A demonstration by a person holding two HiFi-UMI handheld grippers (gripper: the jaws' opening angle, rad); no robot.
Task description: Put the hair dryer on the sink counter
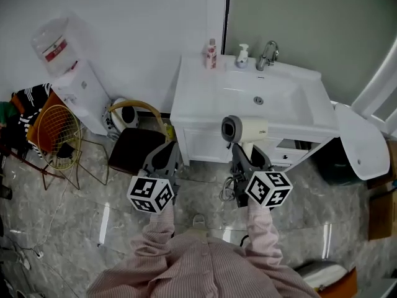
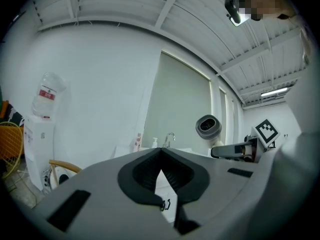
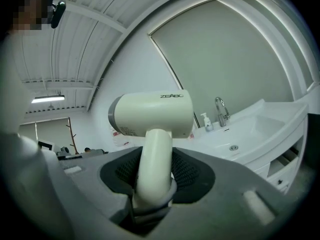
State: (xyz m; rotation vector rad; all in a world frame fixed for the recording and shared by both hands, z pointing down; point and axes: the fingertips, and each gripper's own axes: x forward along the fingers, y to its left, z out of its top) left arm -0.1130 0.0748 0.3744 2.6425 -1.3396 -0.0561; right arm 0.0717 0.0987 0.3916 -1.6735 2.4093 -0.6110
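While the right gripper (image 1: 246, 156) is clamping the hair dryer (image 1: 245, 129) by its handle, its pads are pressing on both sides of that pale stem. The handle is standing upright between them, and the barrel is lying crosswise on top, its grey round end pointing toward the person's left. The sink counter (image 1: 190, 95) is lying straight ahead of the dryer; in the head view the barrel is overlapping the counter's front edge, though how high it is riding above that edge cannot be told. In the right gripper view the basin (image 3: 255, 129) is sitting ahead and off to the right, lower than the barrel. The left gripper (image 1: 165, 158) is carrying nothing, its jaws meeting at the tips, and it is hanging near the counter's left corner, so the right hand is the one placed to do the job. The coming move is probably calling for a forward reach and a lowering onto the flat strip beside the basin.
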